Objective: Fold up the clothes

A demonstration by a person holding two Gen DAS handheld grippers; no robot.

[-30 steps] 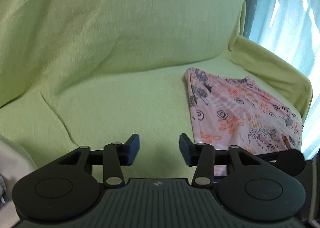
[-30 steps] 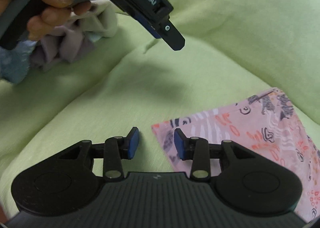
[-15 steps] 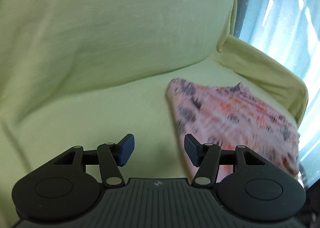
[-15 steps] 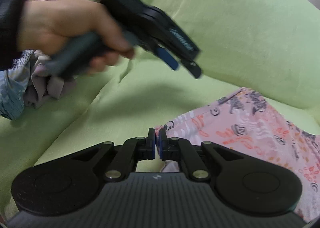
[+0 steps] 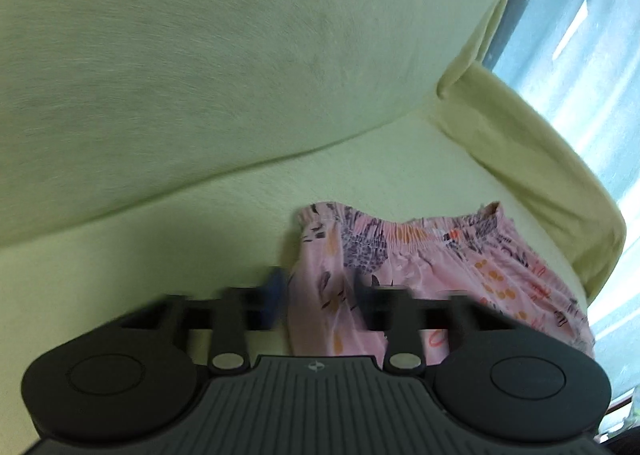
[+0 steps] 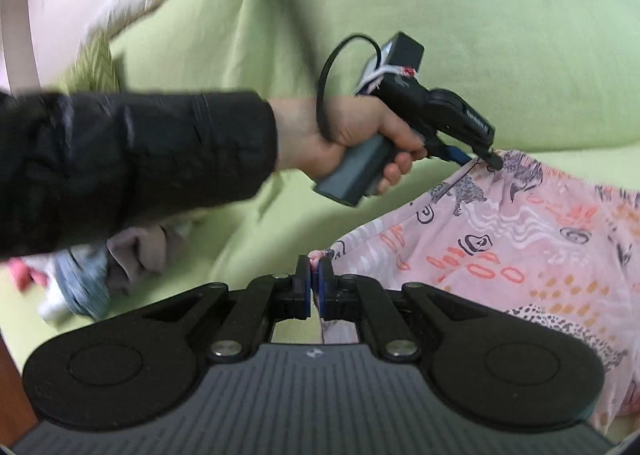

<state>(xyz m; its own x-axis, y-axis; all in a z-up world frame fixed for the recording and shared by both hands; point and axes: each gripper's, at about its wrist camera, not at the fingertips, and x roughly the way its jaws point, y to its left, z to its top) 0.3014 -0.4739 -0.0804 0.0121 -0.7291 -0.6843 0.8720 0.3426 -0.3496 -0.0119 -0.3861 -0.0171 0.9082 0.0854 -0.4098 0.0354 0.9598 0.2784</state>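
The pink shorts (image 6: pixel 500 239) lie on the green sofa (image 5: pixel 240 75), near its right armrest. The right gripper (image 6: pixel 314 287) is pressed together, pinching a corner of the shorts. The left gripper (image 5: pixel 320 291) is spread wide around the waistband end. A hand (image 6: pixel 356 143) holds it. Its lettering is too blurry to read.

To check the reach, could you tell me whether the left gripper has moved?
Yes: the left gripper has moved right along the sofa to the pink shorts.
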